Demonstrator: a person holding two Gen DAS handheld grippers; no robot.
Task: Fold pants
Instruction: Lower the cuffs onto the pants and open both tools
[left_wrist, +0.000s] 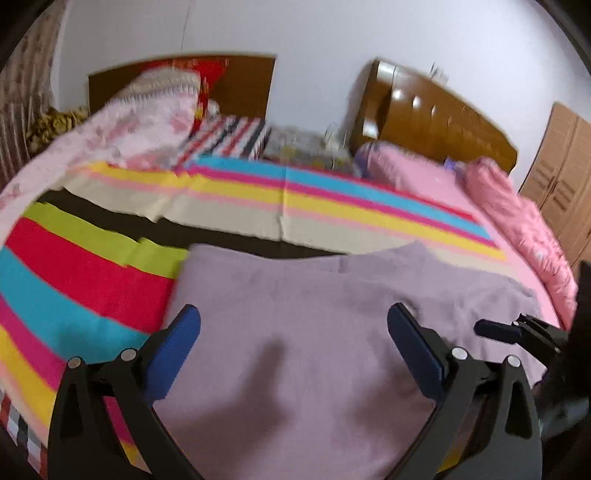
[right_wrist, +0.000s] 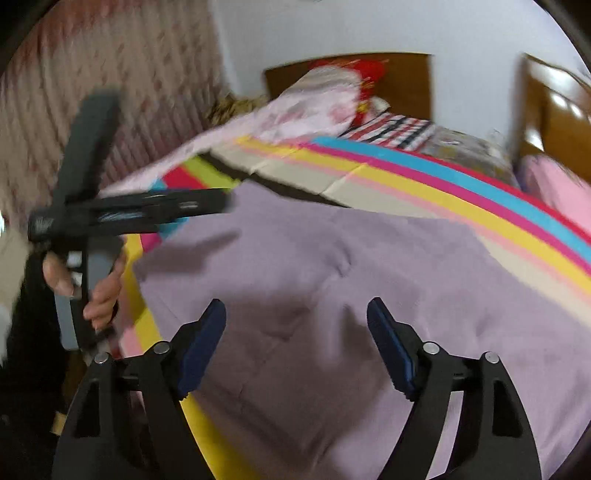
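Note:
The lilac pants (left_wrist: 314, 332) lie flat on a striped, many-coloured bedspread (left_wrist: 85, 273). My left gripper (left_wrist: 293, 317) is open and empty, hovering above the pants near their left edge. My right gripper (right_wrist: 295, 310) is open and empty above the pants (right_wrist: 369, 277). In the right wrist view the left gripper (right_wrist: 140, 210) shows blurred at the left, held in a hand, over the pants' left edge. In the left wrist view one fingertip of the right gripper (left_wrist: 491, 328) shows at the right edge of the pants.
A pink quilt (left_wrist: 517, 229) and pillows lie at the right of the bed, a floral blanket (left_wrist: 122, 133) at the far left. Wooden headboards (left_wrist: 436, 118) stand against the white wall. A wardrobe (left_wrist: 565, 177) is at the far right, a curtain (right_wrist: 110, 110) at the left.

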